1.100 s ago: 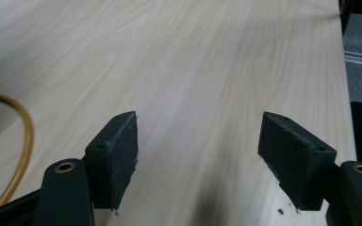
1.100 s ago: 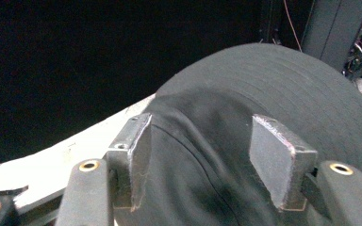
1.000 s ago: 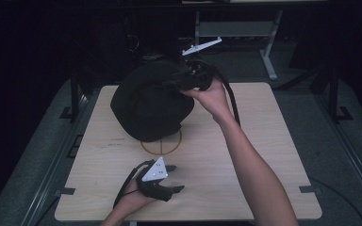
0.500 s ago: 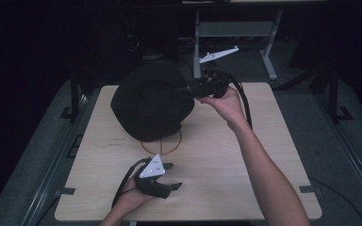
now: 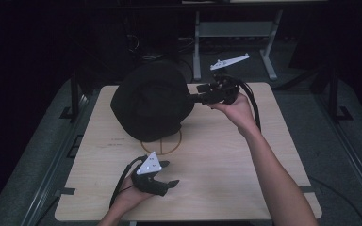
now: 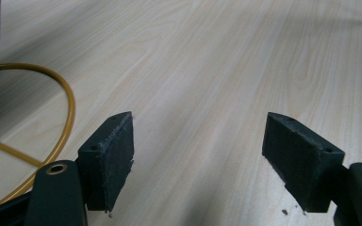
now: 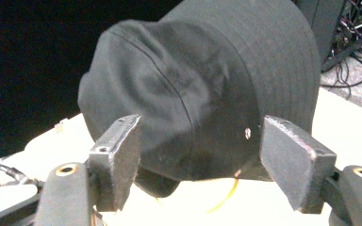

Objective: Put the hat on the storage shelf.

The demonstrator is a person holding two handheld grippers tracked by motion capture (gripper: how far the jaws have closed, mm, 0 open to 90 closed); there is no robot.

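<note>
Standing over the table (image 5: 245, 188), I see the black hat (image 5: 151, 101) in the upper middle of the high view, its lower edge covering part of the yellow circle mark (image 5: 162, 146). The right gripper (image 5: 199, 98) sits just right of it, jaws level and pointing left at the hat's side; in the right gripper view the hat (image 7: 202, 89) lies dead ahead beyond the parted pads (image 7: 122, 155), nothing pinched. This hand is by far the nearer. The left gripper (image 5: 168, 174) rests low in the frame, well apart, jaws spread over bare wood with nothing between them. Against the picture a second ago, the right gripper has drawn off the hat's top edge toward the right and dropped lower, its jaws have just been opening, and the left's have widened a little too, still empty
</note>
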